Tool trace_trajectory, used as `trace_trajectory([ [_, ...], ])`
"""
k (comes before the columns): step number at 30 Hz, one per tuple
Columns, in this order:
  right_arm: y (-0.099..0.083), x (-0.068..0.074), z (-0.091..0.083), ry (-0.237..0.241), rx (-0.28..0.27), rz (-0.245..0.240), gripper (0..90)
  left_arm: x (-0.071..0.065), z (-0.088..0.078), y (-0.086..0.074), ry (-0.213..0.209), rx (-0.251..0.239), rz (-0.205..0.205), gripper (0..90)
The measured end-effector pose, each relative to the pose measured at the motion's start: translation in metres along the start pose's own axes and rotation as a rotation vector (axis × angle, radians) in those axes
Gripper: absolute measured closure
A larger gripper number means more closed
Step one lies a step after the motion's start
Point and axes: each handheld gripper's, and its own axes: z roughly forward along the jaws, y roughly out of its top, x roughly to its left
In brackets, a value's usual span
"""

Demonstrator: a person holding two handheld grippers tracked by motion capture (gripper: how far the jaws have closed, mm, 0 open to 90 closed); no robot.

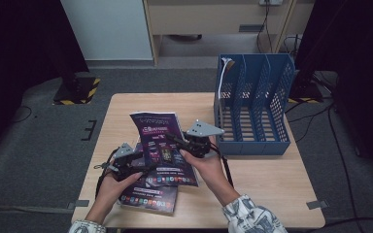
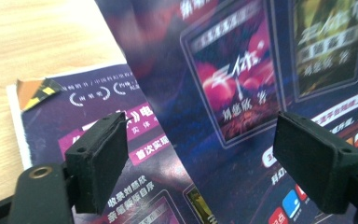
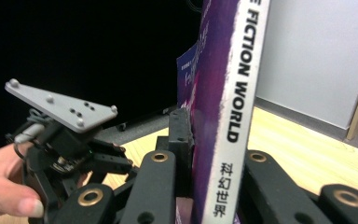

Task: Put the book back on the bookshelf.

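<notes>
Left gripper [image 1: 138, 167]: jaws stand wide apart with nothing clamped, hovering at the lower magazine [image 1: 148, 196], which lies flat on the wooden table [image 1: 267, 184] (purple cover, Chinese print too small to read reliably). Right gripper [image 1: 175, 141]: jaws closed narrow on the upper magazine [image 1: 162, 148], holding it by its spine edge, raised and tilted above the lower one near the table's middle. Spine reads "FICTION WORLD" plus 科幻世界 in the right gripper view [image 3: 235, 93]. To the right, a blue file rack [image 1: 252, 104] with perforated dividers; something white shows in its left slot. Grey carpeted floor, pale cabinet behind.
</notes>
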Motion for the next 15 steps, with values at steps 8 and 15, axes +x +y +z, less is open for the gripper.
trace_trajectory([
  [8,0.0023,0.0026,-0.0010,0.017,-0.024,-0.009,81.3,-0.0001,0.0086,-0.0033,-0.059,0.015,-0.008,21.0],
  [15,0.0035,0.0052,-0.0017,0.038,-0.038,-0.018,81.6,-0.0035,0.0106,-0.0031,-0.106,0.015,0.013,26.5],
])
